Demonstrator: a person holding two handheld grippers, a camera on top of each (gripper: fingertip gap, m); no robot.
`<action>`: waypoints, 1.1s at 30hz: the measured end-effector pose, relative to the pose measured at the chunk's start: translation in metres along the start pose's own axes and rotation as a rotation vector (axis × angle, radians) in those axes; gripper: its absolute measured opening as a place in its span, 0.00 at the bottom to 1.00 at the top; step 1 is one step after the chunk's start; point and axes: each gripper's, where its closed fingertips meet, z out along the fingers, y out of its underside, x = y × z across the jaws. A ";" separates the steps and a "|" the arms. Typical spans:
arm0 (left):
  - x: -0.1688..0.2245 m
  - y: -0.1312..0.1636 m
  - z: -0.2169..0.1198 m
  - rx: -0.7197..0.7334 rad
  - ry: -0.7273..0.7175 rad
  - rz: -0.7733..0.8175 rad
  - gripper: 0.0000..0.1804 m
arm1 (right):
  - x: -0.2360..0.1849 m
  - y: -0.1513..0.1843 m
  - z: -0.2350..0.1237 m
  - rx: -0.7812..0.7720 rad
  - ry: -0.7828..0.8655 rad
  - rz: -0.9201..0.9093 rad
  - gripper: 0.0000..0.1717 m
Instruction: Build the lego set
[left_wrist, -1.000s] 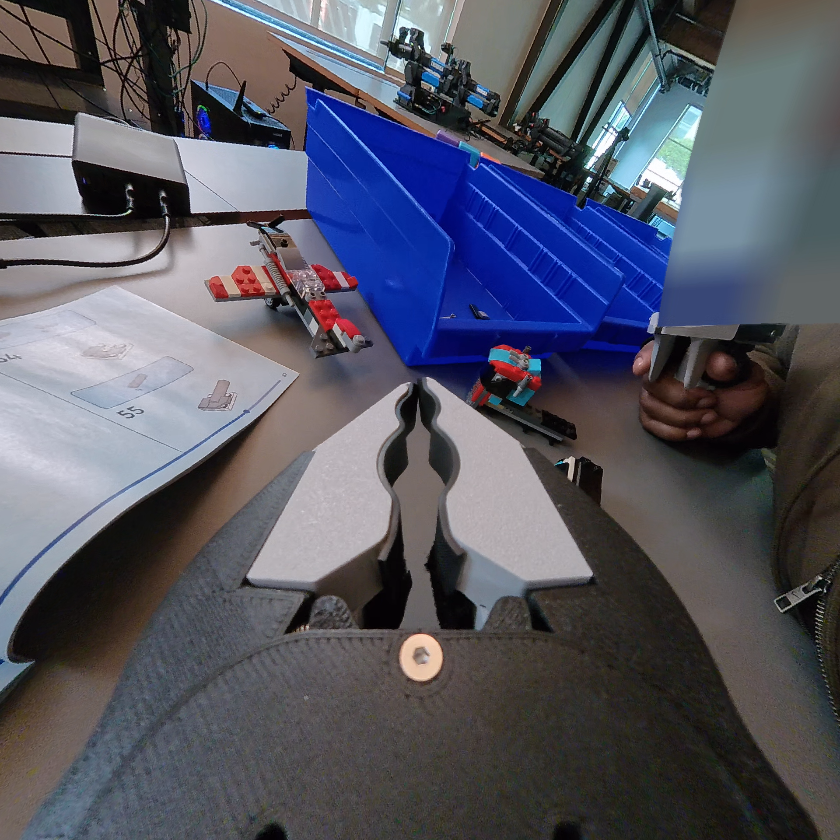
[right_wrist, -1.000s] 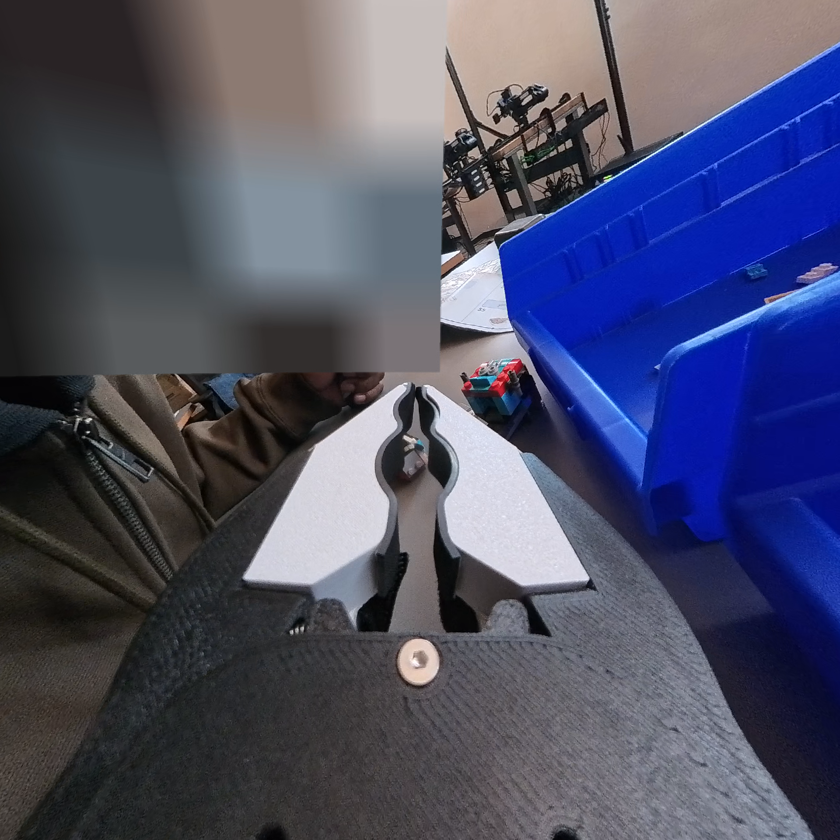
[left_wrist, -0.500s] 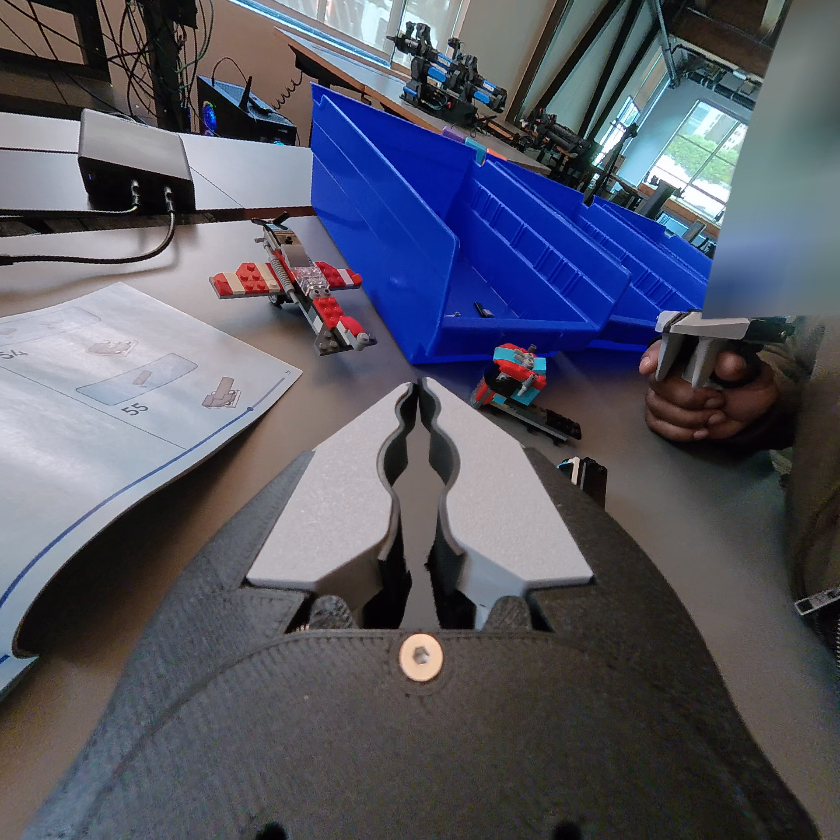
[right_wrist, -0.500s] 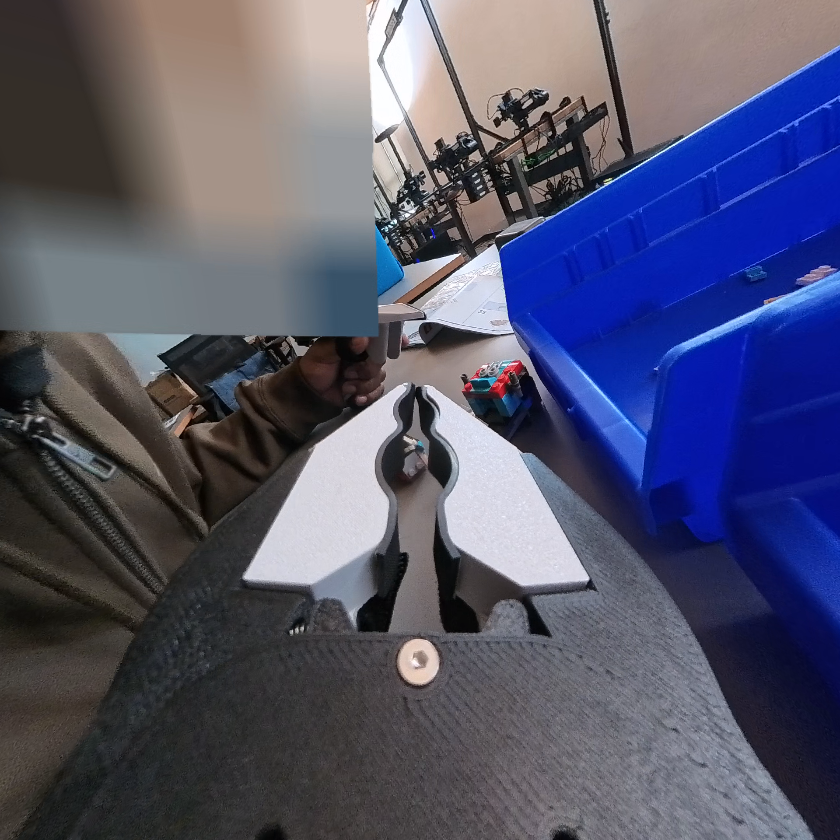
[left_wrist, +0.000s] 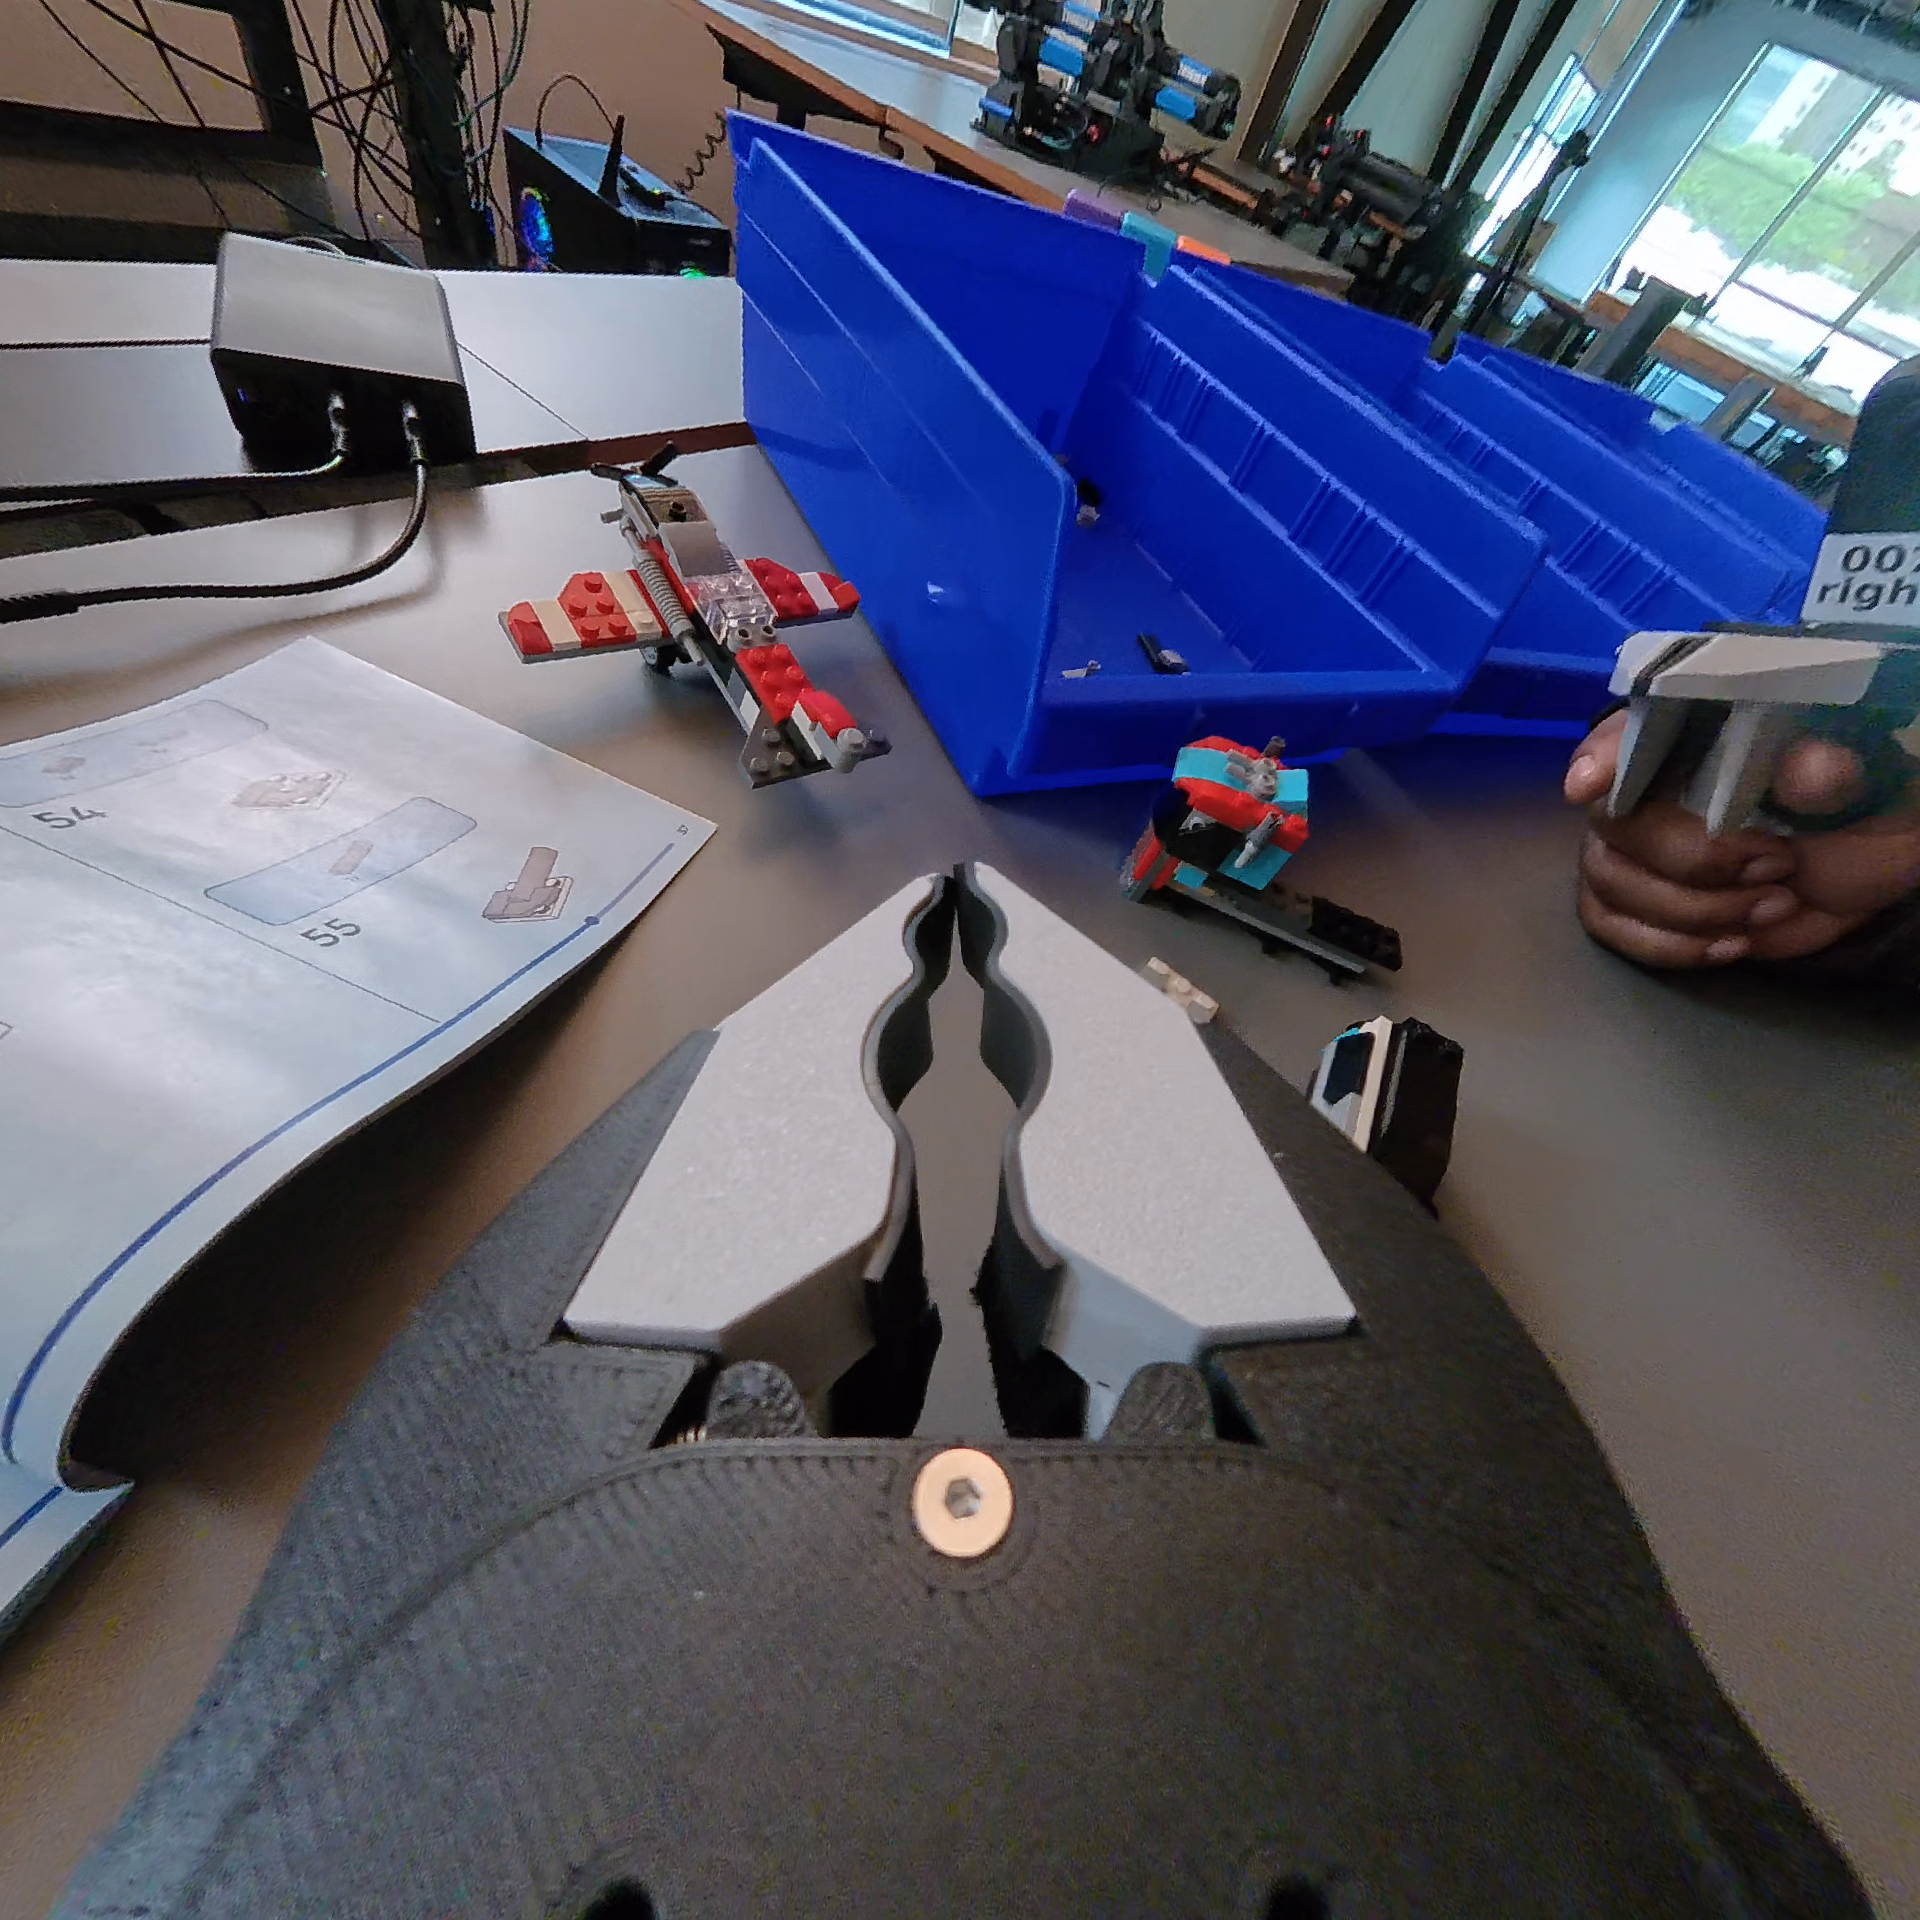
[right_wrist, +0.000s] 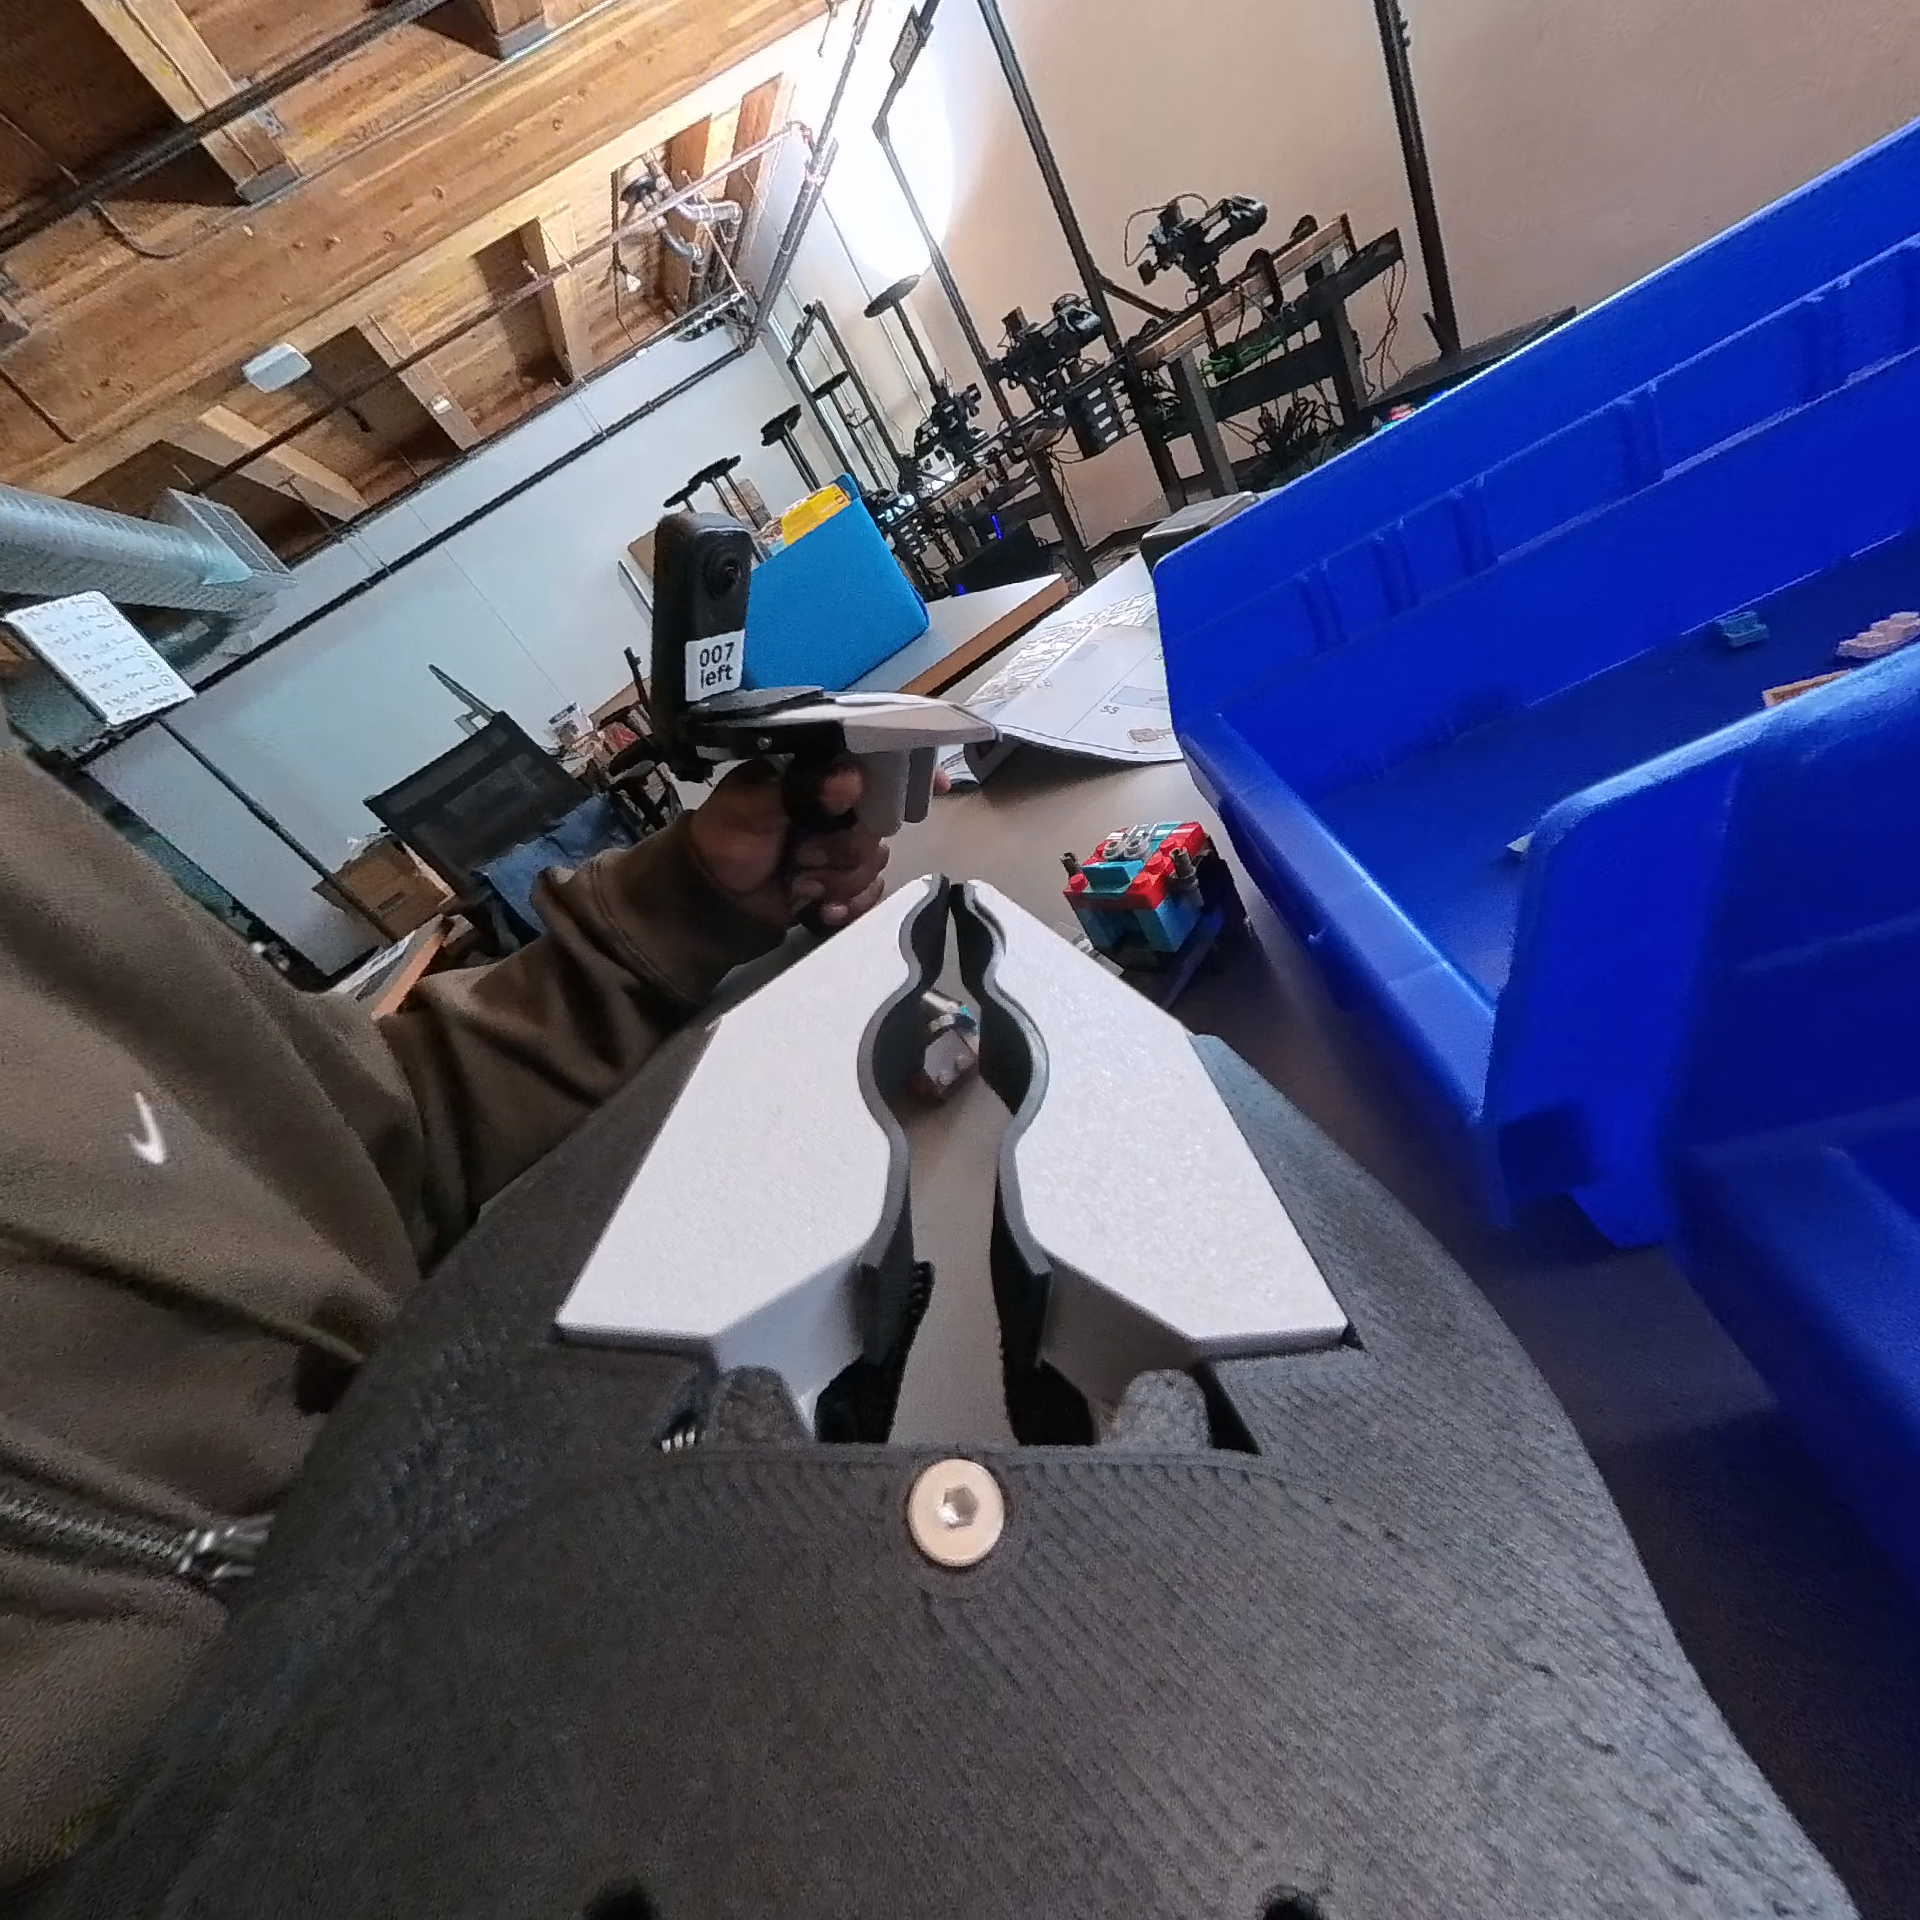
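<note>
Hovering low over the grey worktop (left_wrist: 1662, 1299), the left claw (left_wrist: 954, 883) has its two fingertips together with nothing between them. Ahead of it and to its right stands a small red, turquoise and black brick model (left_wrist: 1236, 831), with a tiny pale brick piece (left_wrist: 1179, 985) and a black block with a white-and-blue face (left_wrist: 1387, 1086) closer in, beside the claw's right finger. To its left lies an open instruction booklet (left_wrist: 260, 935), and beyond that a red-and-white brick aeroplane (left_wrist: 696, 623) next to the long blue bins (left_wrist: 1039, 468).

The right claw (right_wrist: 952, 891) is likewise closed at the tips. Through the rounded opening behind its tips a small brick piece (right_wrist: 943, 1049) shows, but whether the fingers touch it or it lies on the worktop beneath I cannot tell. A person's hand (right_wrist: 800, 852) grips the left claw's handle just beyond.
</note>
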 end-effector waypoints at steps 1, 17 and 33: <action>0.000 0.001 0.001 -0.008 -0.010 0.012 0.00 | -0.001 0.000 0.000 -0.004 -0.005 0.000 0.01; -0.007 0.007 0.004 -0.045 -0.116 0.034 0.01 | -0.020 0.003 -0.006 -0.007 -0.098 -0.036 0.01; -0.007 0.017 0.012 -0.122 -0.161 0.090 0.00 | -0.024 0.005 -0.008 -0.022 -0.120 -0.044 0.01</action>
